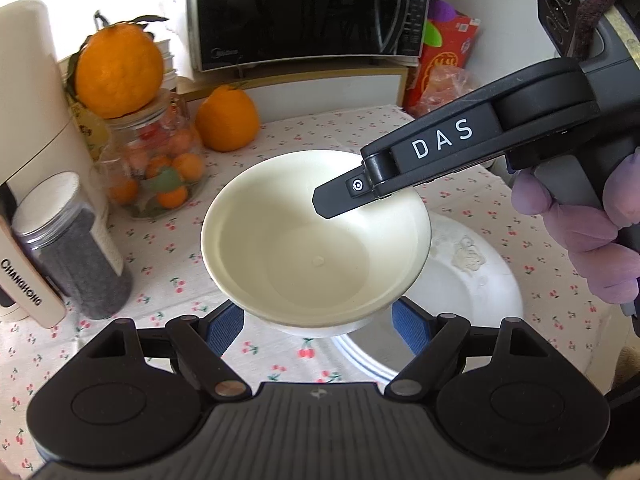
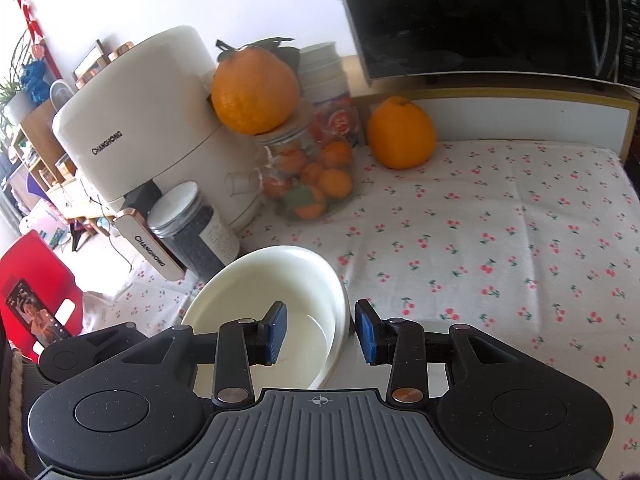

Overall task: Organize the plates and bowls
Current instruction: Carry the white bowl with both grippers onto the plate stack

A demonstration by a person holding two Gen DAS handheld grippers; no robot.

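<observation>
Bowl: the cream bowl (image 1: 316, 248) sits near the middle of the surface (image 2: 500, 240), mouth up. It appears to be raised a little above the cloth, partly over a white plate (image 1: 472, 280) that lies to its right.
Left claw: the left claw (image 1: 318, 326) is spread wide, with a blue pad against each side of the bowl's lower wall. It seems to be pinching the bowl across its body.
Right claw: the right claw (image 2: 321, 330) is part-way spread and astride the right rim, one pad inside and one outside. A gap shows at each pad, so it is not pressing.
Handling: the bowl is probably glazed ceramic, so stiff, smooth, slippery and chippable. It is likely of moderate weight.
Where to hold: the rim wall or low across the body looks best, kept level, since the sloped sides could slide out of the pads.
Edges: a glass jar of small oranges (image 1: 160, 168), a dark canister (image 1: 76, 256) and an air fryer (image 2: 140, 132) crowd the left. A microwave (image 1: 300, 12) blocks the far side.
Open room: the cloth to the right and far right is free, and the plate is close by for stacking.
</observation>
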